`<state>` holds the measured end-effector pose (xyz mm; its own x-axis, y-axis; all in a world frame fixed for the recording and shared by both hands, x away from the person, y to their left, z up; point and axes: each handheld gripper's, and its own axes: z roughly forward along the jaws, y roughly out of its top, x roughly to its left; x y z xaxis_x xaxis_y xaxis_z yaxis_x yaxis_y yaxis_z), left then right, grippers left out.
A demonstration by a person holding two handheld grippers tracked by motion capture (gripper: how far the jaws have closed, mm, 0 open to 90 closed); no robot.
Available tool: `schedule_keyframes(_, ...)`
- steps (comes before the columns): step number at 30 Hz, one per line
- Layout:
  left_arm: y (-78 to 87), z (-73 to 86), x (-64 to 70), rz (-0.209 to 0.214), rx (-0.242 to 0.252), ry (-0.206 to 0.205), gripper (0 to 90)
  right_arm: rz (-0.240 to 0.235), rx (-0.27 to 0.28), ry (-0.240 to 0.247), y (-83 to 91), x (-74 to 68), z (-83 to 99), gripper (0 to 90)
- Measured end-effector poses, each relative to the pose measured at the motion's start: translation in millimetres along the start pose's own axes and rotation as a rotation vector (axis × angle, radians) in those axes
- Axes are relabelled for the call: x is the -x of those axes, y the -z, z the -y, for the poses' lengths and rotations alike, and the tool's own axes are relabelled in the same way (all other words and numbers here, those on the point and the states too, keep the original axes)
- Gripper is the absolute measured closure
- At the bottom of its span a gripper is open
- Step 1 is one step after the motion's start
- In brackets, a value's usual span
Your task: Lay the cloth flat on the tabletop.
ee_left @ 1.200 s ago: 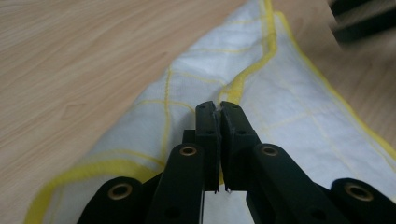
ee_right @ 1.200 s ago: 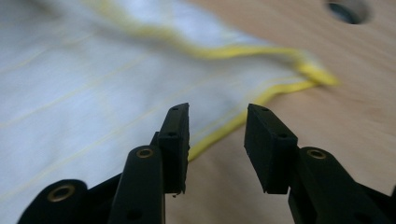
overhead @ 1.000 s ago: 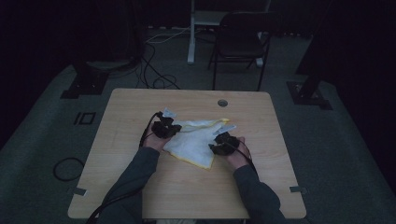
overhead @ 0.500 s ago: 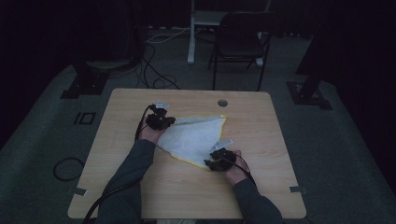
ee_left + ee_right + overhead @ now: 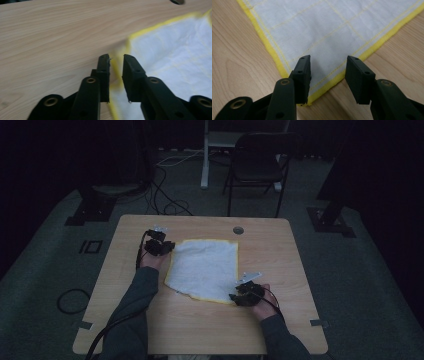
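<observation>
Now my left gripper (image 5: 160, 247) sits at the cloth's (image 5: 206, 267) ten o'clock corner with its jaws a narrow gap apart over the yellow hem, nothing clamped. The cloth lies spread nearly flat mid-table (image 5: 150, 320), so spreading looks mostly done, though the near edge toward seven o'clock is uneven. At five o'clock my right gripper (image 5: 246, 295) stands open wide, straddling that corner.

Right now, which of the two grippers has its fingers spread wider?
The right gripper: its fingers stand well apart over the cloth corner; the left gripper shows a narrow gap.
</observation>
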<state>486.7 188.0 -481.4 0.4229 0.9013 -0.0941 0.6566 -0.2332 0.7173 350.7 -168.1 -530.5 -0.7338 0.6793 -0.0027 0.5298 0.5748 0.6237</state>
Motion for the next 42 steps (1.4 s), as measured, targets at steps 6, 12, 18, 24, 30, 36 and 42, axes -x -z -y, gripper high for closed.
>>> schedule_keyframes(6, 7.9, 13.1, 5.8, 0.021, -0.013, -0.055, 73.0, -0.001, -0.003, -0.009, 1.9, 3.6, 2.3, 55.1)
schedule_keyframes(12, 25.7, 37.1, 16.3, 0.065, -0.013, -0.087, 71.3, 0.023, 0.000, 0.003, 4.2, 0.6, 2.5, 56.0)
schedule_keyframes(18, 46.3, 69.6, 28.1, 0.095, 0.002, -0.107, 70.3, 0.009, 0.047, 0.044, 5.5, -16.4, -8.9, 57.2)
schedule_keyframes(24, 64.6, 97.7, 40.1, 0.098, 0.023, -0.112, 69.8, -0.045, 0.081, 0.125, -2.6, -45.3, -35.0, 62.3)
schedule_keyframes(30, 78.2, 117.6, 42.4, 0.098, 0.046, -0.096, 69.4, -0.091, 0.104, 0.185, -20.2, -75.7, -60.4, 67.9)
schedule_keyframes(36, 82.3, 127.4, 44.1, 0.081, 0.047, -0.098, 68.4, -0.114, 0.112, 0.217, -45.7, -99.4, -81.4, 64.8)
schedule_keyframes(42, 82.5, 127.5, 41.8, 0.075, 0.055, -0.086, 68.4, -0.070, 0.063, 0.261, -67.1, -109.4, -95.0, 59.4)
